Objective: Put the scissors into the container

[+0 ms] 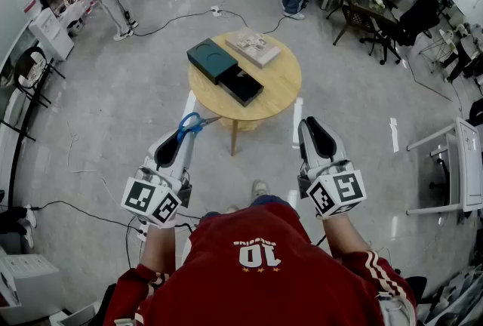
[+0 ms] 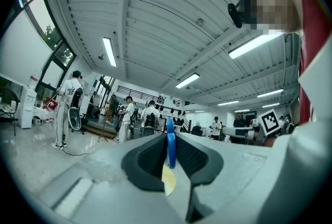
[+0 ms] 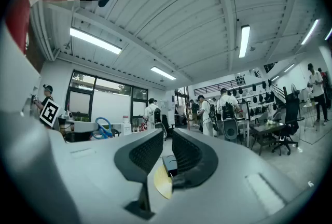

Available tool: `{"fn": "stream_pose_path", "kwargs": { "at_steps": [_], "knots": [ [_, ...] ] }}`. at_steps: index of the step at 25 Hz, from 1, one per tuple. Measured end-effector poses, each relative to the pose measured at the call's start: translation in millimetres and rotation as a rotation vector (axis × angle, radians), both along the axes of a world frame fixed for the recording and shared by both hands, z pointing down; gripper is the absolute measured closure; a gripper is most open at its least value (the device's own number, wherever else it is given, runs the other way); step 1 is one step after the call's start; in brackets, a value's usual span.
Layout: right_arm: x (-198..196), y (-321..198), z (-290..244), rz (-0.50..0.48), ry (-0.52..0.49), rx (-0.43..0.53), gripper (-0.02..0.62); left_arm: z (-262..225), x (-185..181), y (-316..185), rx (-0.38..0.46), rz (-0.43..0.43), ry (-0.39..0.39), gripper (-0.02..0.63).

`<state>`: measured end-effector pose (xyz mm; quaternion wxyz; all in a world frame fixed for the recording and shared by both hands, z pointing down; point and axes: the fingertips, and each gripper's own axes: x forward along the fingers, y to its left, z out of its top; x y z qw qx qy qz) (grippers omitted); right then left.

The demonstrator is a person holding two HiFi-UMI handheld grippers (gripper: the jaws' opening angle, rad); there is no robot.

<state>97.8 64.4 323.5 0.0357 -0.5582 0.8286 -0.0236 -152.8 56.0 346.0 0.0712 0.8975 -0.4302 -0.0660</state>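
Red numbered jersey [image 1: 302, 287]; grey left gripper [image 1: 186, 134] and right gripper [image 1: 312, 127]

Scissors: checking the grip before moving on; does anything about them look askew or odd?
Nothing stands out. The left gripper pinches the scissors by a blue handle loop, blades pointing ahead toward the table.

Glossy pale-grey floor [image 1: 113, 106], crossed by black cables [image 1: 173, 19]; round wooden table [image 1: 279, 79] at its middle, black office chairs [image 1: 392, 23] at far right. Overhead, ribbed white ceiling [image 2: 155, 21] with lit strip lights [image 2: 109, 51]; tall dark-framed windows [image 3: 93, 98] along one wall.
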Motion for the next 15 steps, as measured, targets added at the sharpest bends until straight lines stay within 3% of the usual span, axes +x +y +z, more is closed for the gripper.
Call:
{"fn": "stream_pose_path", "kwargs": {
  "at_steps": [15],
  "knots": [
    [0.9, -0.8, -5.5, 0.001, 0.032, 0.035, 0.560, -3.8, 9.5, -0.4, 0.000, 0.028, 0.005, 0.555]
  ]
}}
